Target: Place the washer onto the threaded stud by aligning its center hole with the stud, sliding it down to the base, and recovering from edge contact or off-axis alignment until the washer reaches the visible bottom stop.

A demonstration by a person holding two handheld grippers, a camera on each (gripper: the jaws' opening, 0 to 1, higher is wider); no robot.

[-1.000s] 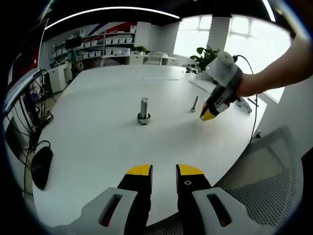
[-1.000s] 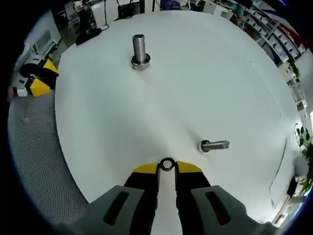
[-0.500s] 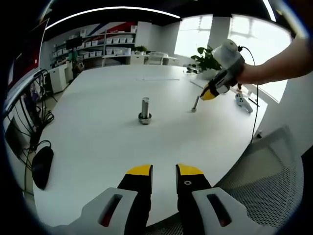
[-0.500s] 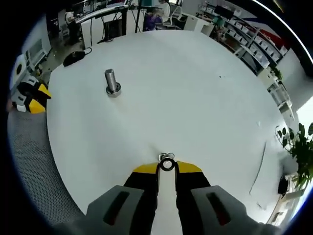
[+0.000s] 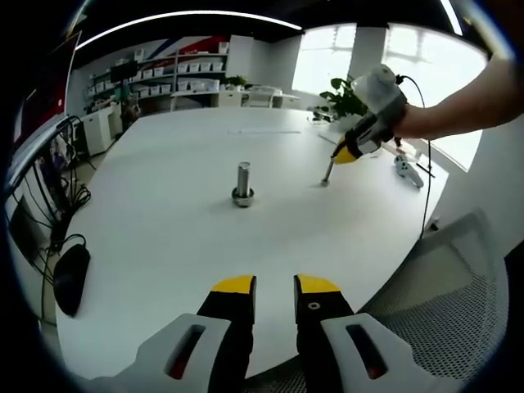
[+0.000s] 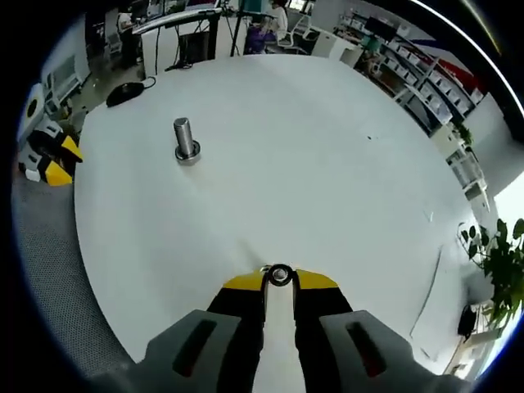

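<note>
Above the table's (image 6: 344, 164) right edge, our right gripper (image 6: 280, 280) has lifted clamping the washer (image 6: 280, 275); left gripper (image 5: 275, 286) waits slightly parted, upright threaded stud (image 6: 184, 139) remains far.

Left gripper view: low at the table (image 5: 164, 246) edge, facing across it toward the shelves, upright stud (image 5: 242, 184) mid-distance. Right gripper view: raised above the far side, tilted down, probably facing back at the left one. Shared: tabletop, stud (image 6: 185, 141), and each other's gripper (image 5: 347, 152) (image 6: 51, 160).
</note>
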